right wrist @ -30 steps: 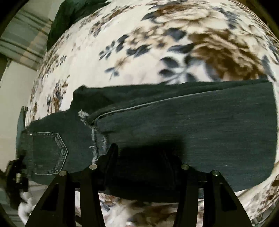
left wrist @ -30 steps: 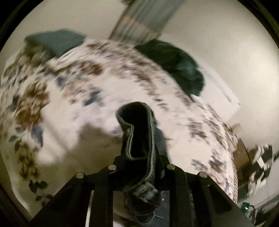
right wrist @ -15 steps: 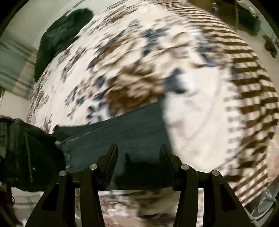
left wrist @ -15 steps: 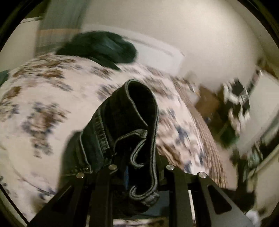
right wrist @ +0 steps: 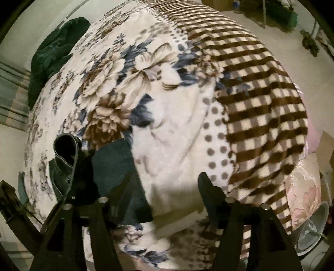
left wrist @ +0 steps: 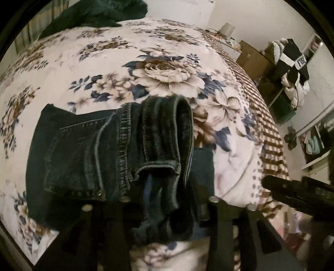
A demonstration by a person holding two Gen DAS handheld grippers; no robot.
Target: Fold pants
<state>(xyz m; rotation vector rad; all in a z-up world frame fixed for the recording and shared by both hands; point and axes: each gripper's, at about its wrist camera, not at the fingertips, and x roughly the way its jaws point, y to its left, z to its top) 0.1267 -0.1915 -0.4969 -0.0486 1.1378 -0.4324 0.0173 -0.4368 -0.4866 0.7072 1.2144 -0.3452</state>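
i'm loosening the left gripper [left wrist: 167, 200] off the jeans [left wrist: 117, 150] waistband – still between its jaws – near the bed [left wrist: 167, 52] foot edge, right gripper [right wrist: 165, 187] opening empty – lift away straight, don't drag.

Floral blanket [left wrist: 171, 77] over the bed, brown checked border [right wrist: 261, 104] at right, dark green cloth [left wrist: 94, 14] bunched far left, cardboard box [left wrist: 250, 54] far right

— Showing dark blue denim, those pants [left wrist: 108, 154], with paler blue stitching along the seams.
— Sitting on a cream blanket [left wrist: 171, 73] blooming in brown and navy flowers, turning to brown-and-cream check [right wrist: 261, 108] past a band of grey dots.
— Lying dark green, that heap [right wrist: 52, 60] at the far edge.
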